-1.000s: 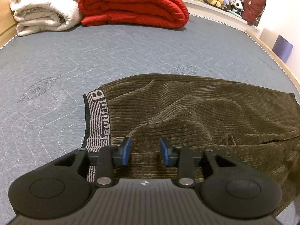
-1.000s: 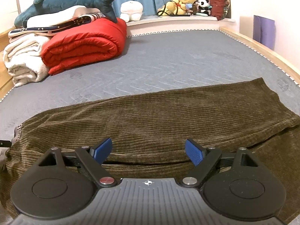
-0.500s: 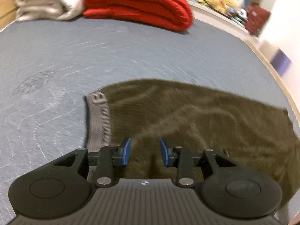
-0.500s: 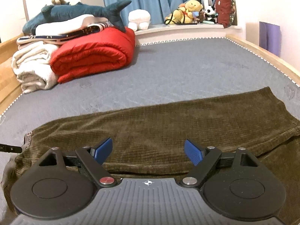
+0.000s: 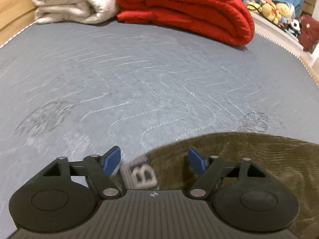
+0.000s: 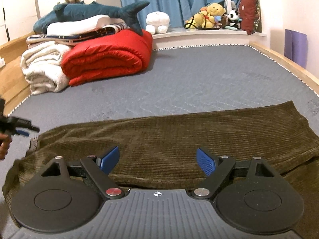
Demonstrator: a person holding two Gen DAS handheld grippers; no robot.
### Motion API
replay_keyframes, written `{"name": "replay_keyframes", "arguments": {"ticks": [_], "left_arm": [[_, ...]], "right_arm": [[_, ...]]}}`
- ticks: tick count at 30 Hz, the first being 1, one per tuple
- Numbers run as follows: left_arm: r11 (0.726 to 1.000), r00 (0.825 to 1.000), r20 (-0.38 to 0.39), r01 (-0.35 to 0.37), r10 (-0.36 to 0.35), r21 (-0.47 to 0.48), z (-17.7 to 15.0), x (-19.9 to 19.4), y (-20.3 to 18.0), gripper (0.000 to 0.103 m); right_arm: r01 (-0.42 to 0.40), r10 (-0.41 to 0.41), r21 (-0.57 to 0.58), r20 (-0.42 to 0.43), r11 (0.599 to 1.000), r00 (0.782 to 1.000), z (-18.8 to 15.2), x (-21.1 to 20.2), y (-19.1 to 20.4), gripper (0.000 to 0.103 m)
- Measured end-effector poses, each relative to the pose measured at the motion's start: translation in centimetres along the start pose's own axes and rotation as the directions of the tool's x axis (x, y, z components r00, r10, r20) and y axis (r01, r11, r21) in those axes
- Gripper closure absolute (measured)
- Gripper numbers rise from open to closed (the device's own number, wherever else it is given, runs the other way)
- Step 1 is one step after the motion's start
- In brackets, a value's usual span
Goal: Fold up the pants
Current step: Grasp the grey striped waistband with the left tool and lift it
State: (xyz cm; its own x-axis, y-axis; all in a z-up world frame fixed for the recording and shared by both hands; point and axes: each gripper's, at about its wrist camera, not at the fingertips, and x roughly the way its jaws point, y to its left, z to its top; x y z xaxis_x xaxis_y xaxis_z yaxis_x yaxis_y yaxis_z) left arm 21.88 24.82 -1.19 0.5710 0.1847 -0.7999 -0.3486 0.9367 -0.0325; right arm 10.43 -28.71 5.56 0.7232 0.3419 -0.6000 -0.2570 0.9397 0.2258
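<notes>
Opening over the waistband [image 5: 144,176] of the pants [image 6: 179,137], the left gripper [image 5: 154,159] grips nothing, while the right gripper [image 6: 157,159] hovers wide and empty above them.

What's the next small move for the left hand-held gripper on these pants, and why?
Probably ease the left hand-held gripper down onto the waistband and close on it. Its jaws are opening with nothing pinched, and the lettered band at the corner of the brown corduroy pants lies just between and below them. The right hand-held gripper hovers open over the legs.
</notes>
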Motion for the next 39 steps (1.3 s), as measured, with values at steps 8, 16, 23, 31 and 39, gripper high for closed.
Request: {"name": "replay_keyframes", "arguments": {"ticks": [8, 16, 23, 31, 39], "left_arm": [[0.975, 0.987, -0.099, 0.139, -0.123, 0.173, 0.8, 5.3, -3.1, 0.021], [0.918, 0.982, -0.019, 0.183, -0.188, 0.352, -0.7, 0.1, -4.6, 0.088], [0.91, 0.957, 0.109, 0.214, -0.268, 0.355, -5.3, -12.2, -4.3, 0.092], [0.926, 0.974, -0.034, 0.222, -0.223, 0.306, -17.3, -17.6, -4.4, 0.092], [0.933, 0.942, 0.01, 0.335, -0.336, -0.129, -16.8, -18.9, 2.4, 0.054]], "right_arm": [[0.032, -0.033, -0.031, -0.027, 0.999, 0.999, 0.0, 0.8, -1.1, 0.018], [0.057, -0.057, -0.022, -0.029, 0.998, 0.998, 0.0, 0.5, -2.2, 0.018], [0.075, -0.075, 0.013, -0.001, 0.997, 0.997, 0.1, -0.4, -2.1, 0.018], [0.058, -0.057, 0.056, -0.013, 0.997, 0.998, -0.3, -0.9, -1.0, 0.017], [0.084, -0.084, 0.006, -0.038, 0.996, 0.996, -1.4, -1.1, 0.3, 0.017]]}}
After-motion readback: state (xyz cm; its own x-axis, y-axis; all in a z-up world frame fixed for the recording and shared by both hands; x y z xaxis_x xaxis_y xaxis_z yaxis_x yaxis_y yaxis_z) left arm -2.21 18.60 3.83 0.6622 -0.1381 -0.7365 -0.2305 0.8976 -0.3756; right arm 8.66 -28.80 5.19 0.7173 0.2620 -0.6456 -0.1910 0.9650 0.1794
